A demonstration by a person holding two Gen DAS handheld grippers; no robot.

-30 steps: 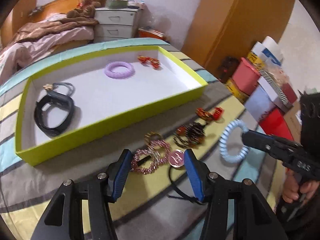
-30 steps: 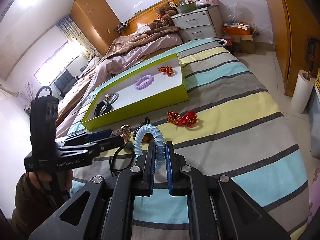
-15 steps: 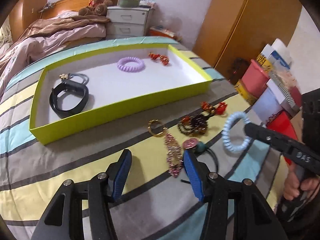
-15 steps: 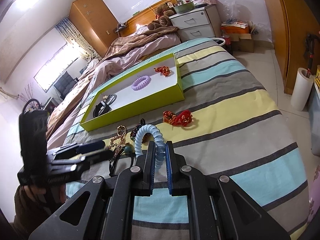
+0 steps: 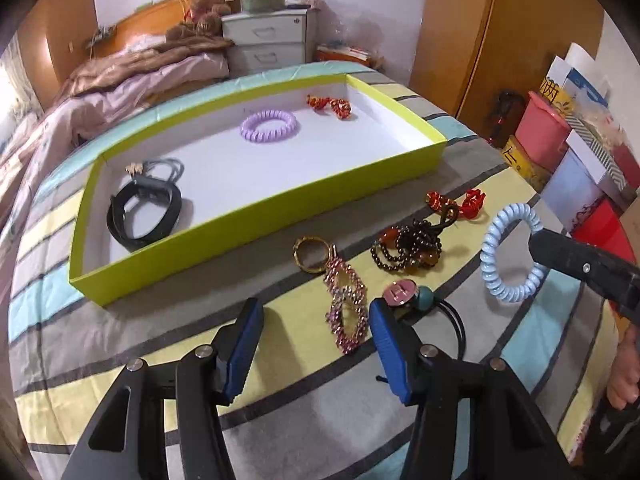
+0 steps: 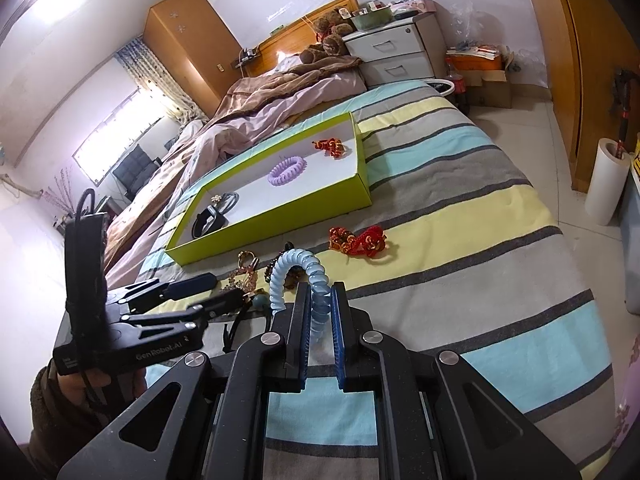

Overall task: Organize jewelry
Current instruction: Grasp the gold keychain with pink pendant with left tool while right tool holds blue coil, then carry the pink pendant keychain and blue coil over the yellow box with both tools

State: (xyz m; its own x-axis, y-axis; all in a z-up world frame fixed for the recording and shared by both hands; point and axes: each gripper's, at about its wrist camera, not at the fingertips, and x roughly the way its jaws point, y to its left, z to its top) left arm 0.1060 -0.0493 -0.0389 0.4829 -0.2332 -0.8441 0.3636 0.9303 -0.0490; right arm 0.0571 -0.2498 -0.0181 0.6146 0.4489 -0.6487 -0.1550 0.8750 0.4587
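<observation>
**Blue coil held clear of the bedspread; tray part filled**

Landmark: the tray [image 5: 256, 216], lime-walled and white inside, on the striped bedspread [image 5: 120, 344].

Left wrist view. The left gripper [image 5: 316, 320] has its fingers wide apart with nothing between them, over the bedspread on the near side of the tray. In the tray, left to right: black strap [image 5: 144, 216], purple coil [image 5: 269, 125], red ornament [image 5: 329, 105]. Outside its near wall: gold ring [image 5: 310, 255], pink chain [image 5: 346, 307], dark beads [image 5: 406, 249], a second red ornament [image 5: 456, 204]. This view alone shows the whole blue coil [image 5: 510, 254], a closed ribbed loop, pale blue, to the right of the tray.

Right wrist view. Only here is the grip plain: the right gripper [image 6: 320, 320] is closed narrowly on the coil's rim, the loop standing upright above the pads [image 6: 338, 344]. The coil hides most of the beads.
</observation>
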